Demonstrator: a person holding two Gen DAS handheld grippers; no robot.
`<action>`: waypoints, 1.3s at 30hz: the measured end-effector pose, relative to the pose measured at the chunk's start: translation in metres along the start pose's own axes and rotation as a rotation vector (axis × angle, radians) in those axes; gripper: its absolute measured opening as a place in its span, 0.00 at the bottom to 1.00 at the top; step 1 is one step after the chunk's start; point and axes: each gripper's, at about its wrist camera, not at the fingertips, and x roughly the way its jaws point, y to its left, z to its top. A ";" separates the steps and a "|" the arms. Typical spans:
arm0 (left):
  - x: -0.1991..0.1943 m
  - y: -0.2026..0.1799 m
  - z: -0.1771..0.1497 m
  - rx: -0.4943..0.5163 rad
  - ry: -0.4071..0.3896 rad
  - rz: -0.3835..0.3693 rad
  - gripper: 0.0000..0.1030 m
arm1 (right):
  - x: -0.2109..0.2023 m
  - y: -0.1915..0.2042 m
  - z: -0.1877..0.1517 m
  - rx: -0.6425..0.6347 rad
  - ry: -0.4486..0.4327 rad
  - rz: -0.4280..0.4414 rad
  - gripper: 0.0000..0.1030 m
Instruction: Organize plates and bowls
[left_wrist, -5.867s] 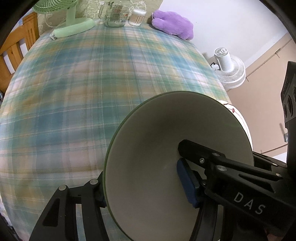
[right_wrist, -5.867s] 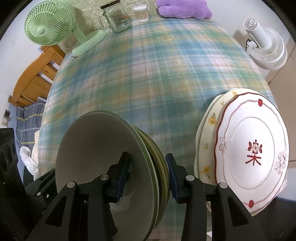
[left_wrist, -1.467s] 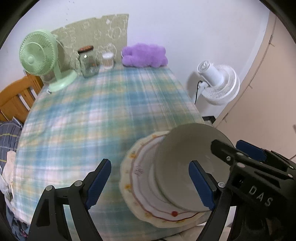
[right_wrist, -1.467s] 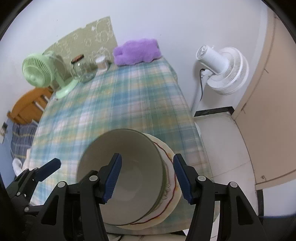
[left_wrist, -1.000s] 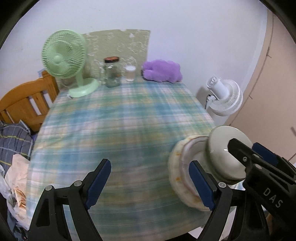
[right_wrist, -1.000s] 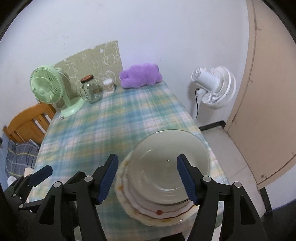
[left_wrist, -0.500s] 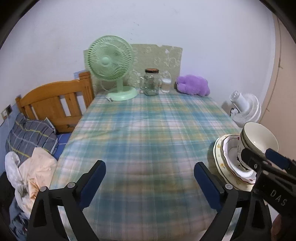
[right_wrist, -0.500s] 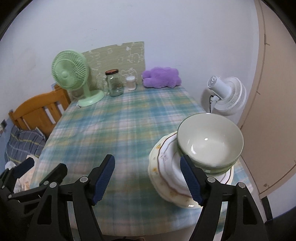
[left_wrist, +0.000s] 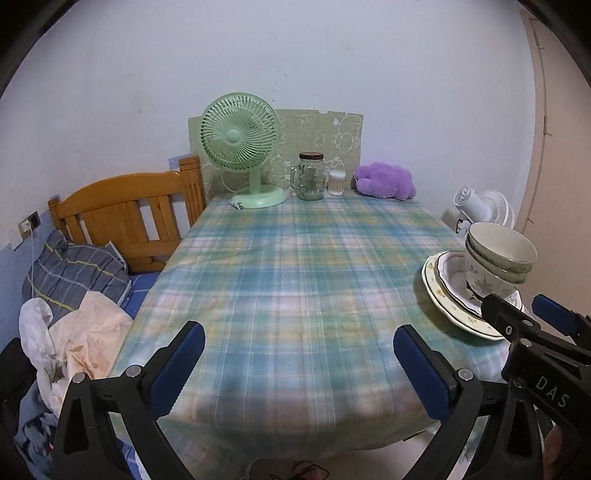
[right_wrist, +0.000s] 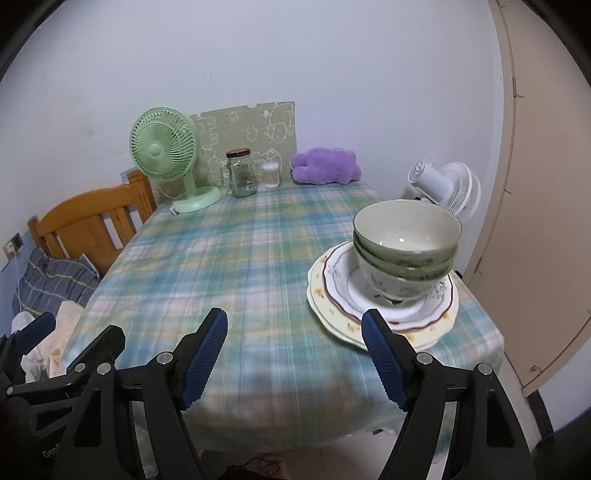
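Observation:
Three nested bowls (right_wrist: 404, 251), green ones on a white flowered one, stand on two stacked plates (right_wrist: 332, 288) at the table's near right corner. The stack also shows in the left wrist view (left_wrist: 495, 258). My left gripper (left_wrist: 295, 358) is open and empty, held back over the table's near edge. My right gripper (right_wrist: 295, 343) is open and empty, just left of and in front of the plates. The right gripper's body (left_wrist: 535, 339) shows at the right of the left wrist view.
A plaid cloth covers the table (left_wrist: 295, 266). At its far end stand a green fan (left_wrist: 240, 147), a glass jar (left_wrist: 312, 177), a cotton-swab pot (left_wrist: 336, 181) and a purple plush (left_wrist: 384, 181). A wooden bed frame (left_wrist: 125, 214) is at left, a white floor fan (right_wrist: 443, 188) at right.
Both grippers have let go of the bowls and pulled back and up from the stack. The bowls now stand nested on the plates; the view has widened to the whole table.

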 end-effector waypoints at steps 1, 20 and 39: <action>-0.002 0.001 -0.001 -0.003 -0.003 0.002 1.00 | -0.002 0.000 -0.002 -0.001 -0.004 0.001 0.77; -0.015 0.001 -0.007 -0.025 -0.022 0.005 1.00 | -0.016 -0.004 -0.009 -0.012 -0.023 0.000 0.79; -0.012 0.000 -0.004 -0.027 -0.011 0.022 1.00 | -0.012 -0.006 -0.007 -0.013 -0.017 0.000 0.80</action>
